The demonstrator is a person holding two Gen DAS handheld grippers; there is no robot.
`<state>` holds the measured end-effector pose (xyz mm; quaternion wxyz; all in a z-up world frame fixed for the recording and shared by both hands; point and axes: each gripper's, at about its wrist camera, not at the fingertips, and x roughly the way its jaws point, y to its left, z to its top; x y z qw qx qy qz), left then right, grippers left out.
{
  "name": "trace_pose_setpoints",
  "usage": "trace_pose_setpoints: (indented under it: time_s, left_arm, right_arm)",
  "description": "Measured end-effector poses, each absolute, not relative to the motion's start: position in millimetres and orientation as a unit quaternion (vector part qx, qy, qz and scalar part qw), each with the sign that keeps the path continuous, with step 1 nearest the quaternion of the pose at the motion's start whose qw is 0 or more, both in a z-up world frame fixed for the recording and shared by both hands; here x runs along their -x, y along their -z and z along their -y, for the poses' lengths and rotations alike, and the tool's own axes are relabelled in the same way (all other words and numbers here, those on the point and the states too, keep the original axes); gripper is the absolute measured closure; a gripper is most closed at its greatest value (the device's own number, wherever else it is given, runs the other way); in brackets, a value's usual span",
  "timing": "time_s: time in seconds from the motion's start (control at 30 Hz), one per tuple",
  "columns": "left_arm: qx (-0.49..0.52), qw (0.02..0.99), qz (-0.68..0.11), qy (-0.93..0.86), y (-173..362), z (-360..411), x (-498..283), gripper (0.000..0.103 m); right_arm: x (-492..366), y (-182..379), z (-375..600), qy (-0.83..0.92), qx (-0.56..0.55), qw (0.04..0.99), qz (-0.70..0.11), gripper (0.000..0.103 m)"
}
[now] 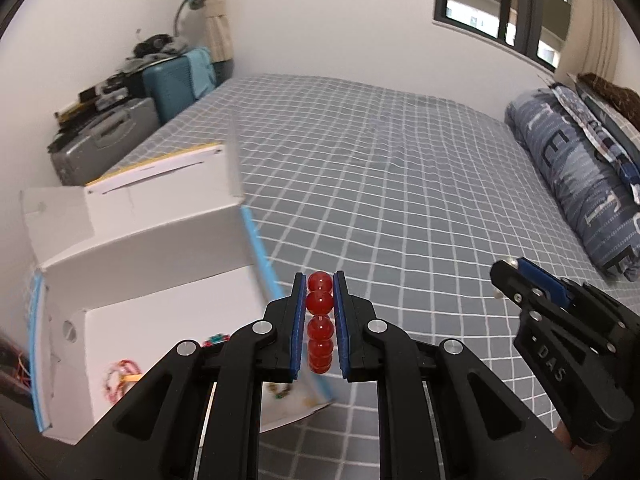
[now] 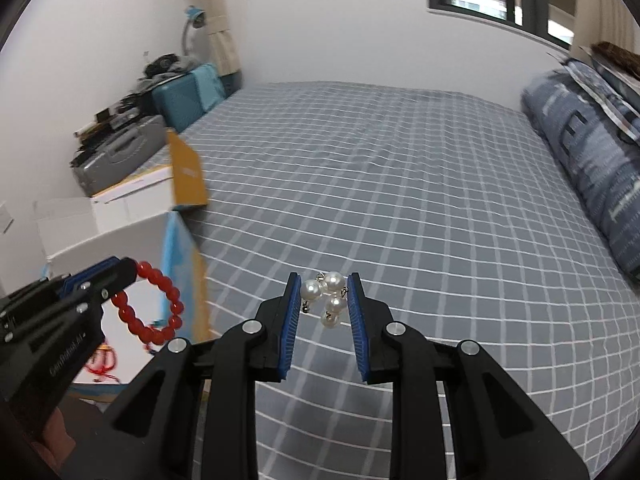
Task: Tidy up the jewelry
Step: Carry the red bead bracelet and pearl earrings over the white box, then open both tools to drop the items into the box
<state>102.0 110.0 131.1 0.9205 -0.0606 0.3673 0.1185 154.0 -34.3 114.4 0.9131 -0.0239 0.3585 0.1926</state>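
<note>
My left gripper (image 1: 320, 280) is shut on a red bead bracelet (image 1: 319, 322) and holds it above the bed, just right of the open white box (image 1: 160, 248). In the right wrist view the bracelet (image 2: 154, 306) hangs as a ring from the left gripper (image 2: 130, 270). My right gripper (image 2: 324, 280) is shut on a pearl piece (image 2: 328, 296) with small metal clasps, held above the bed. The right gripper also shows in the left wrist view (image 1: 506, 276). Inside the box lie a red-and-white bracelet (image 1: 120, 376) and other small pieces.
The grey checked bed sheet (image 1: 400, 184) fills the middle. A folded blue quilt (image 1: 576, 184) lies along the right. Suitcases (image 1: 120, 132) and clutter stand at the far left by the wall. The box's orange flap (image 2: 186, 172) stands up.
</note>
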Motion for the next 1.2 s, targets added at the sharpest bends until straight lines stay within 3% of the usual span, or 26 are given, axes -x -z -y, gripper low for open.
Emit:
trace_pose_setpoints:
  time_s: [0.33,0.83,1.2]
  left_arm:
    - [0.095,0.916,-0.340,-0.189,-144,-191,-32,0.090]
    - [0.136,0.862,-0.405,-0.274,-72,-292,0,0.090]
    - [0.156,0.839,-0.440,-0.281,-39,-313,-6,0.090]
  right_arm:
    - [-119,-120,-62,-0.271,0.057,0.897,-0.343,0.080]
    - [-112,-53,-177,-0.342,0.121,0.837,-0.410,0.080]
    - [-121,-17,-201,-0.324,0.152,0.811,-0.462,0.080]
